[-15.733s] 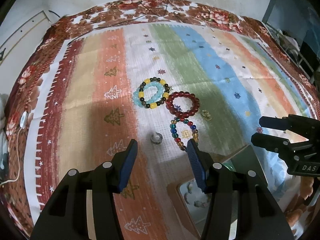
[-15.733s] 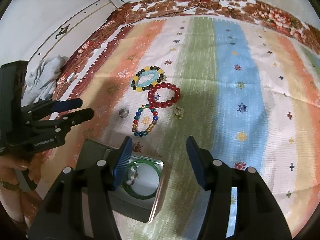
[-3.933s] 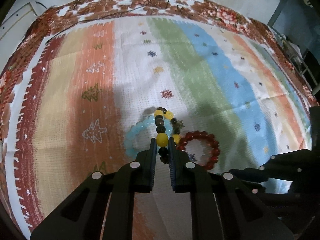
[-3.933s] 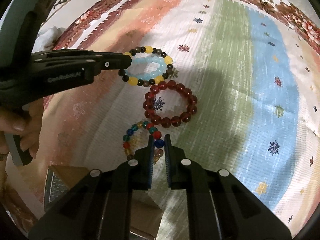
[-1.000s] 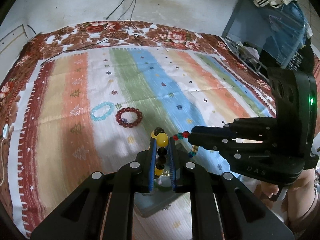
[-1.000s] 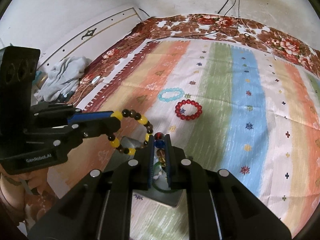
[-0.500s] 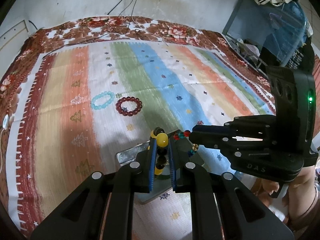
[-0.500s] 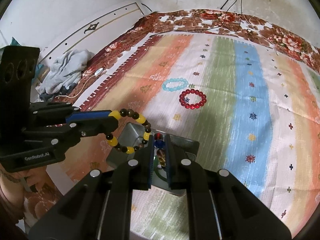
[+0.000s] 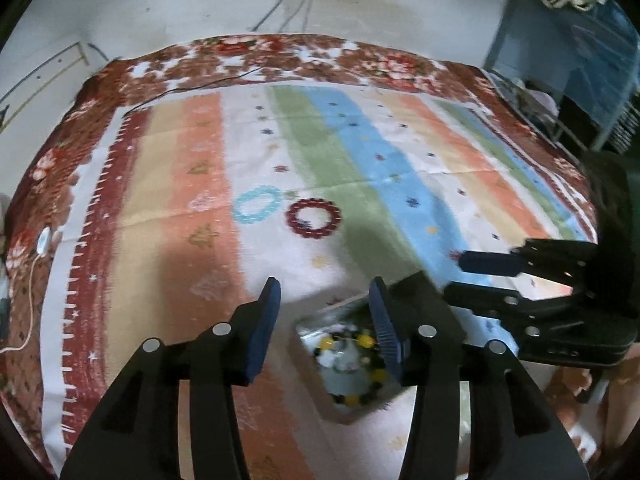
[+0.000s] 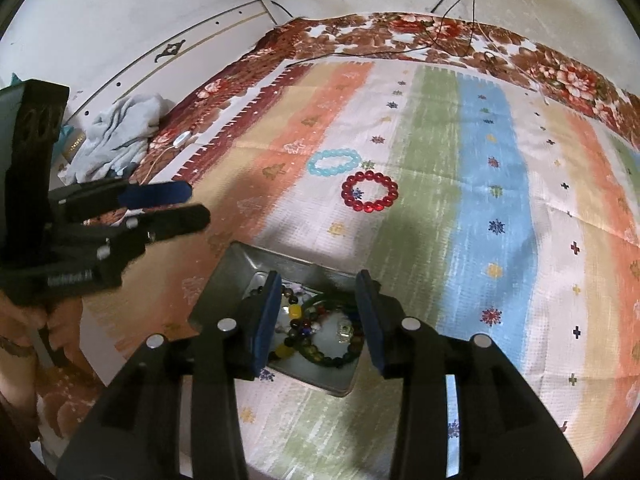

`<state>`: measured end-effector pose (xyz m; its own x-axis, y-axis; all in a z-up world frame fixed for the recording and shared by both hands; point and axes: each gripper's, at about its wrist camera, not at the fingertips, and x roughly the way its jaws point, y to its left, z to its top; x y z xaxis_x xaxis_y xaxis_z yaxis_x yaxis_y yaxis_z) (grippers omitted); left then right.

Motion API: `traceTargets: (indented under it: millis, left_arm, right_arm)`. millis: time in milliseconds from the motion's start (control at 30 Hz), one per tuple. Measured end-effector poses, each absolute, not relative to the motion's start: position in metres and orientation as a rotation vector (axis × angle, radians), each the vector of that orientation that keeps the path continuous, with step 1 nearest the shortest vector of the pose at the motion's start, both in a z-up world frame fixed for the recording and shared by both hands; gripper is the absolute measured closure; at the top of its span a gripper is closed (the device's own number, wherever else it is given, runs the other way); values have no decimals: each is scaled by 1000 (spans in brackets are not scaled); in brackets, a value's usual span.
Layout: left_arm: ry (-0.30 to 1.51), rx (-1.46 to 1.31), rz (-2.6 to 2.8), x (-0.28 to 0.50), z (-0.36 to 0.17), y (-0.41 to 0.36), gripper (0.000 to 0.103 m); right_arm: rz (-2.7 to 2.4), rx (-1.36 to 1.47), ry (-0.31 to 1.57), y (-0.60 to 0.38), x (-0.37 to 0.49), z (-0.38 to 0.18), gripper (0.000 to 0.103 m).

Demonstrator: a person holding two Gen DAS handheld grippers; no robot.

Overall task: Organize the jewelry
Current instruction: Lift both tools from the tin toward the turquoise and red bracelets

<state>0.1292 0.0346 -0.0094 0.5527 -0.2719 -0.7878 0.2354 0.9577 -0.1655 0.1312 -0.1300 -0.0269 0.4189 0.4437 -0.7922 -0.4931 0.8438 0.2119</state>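
Note:
An open metal box (image 10: 236,264) sits on the striped cloth, right below both grippers. The yellow-and-dark bead bracelet (image 9: 352,360) and the multi-coloured bead bracelet (image 10: 306,326) lie loose inside it with a green bangle (image 10: 332,356). My left gripper (image 9: 324,320) hangs over the box, its jaws opening with nothing between them. My right gripper (image 10: 318,316) does the same from the other side, jaws opening and empty. Farther out on the cloth lie a light blue bracelet (image 10: 334,162) and a red bead bracelet (image 10: 370,192), side by side.
A grey cloth heap (image 10: 116,132) and a white corded puck (image 10: 182,138) lie at the left edge of the bedspread. Black cables (image 10: 440,12) run down the far wall. A blue frame (image 9: 580,60) stands to the right. A person's hand (image 10: 16,320) holds the left tool.
Both grippers went from shut to open. The yellow-and-dark bracelet and the multi-coloured bracelet dropped out of them and now lie in the box.

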Motion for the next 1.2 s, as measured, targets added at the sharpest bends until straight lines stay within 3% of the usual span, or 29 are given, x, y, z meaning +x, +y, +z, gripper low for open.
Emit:
traceTargets:
  millis: [700,833,1200]
  left_arm:
    - [940,23,-168,178,-20,47,51]
    - [949,35,-164,184,-23,47,51]
    - [982,10,-159,204,-32,50,48]
  right_arm:
    - [551,-33,969,-129,178,-34,62]
    - [541,-33,978,-129,188,-38,53]
    - [525,-32,999,-127,212,-49,51]
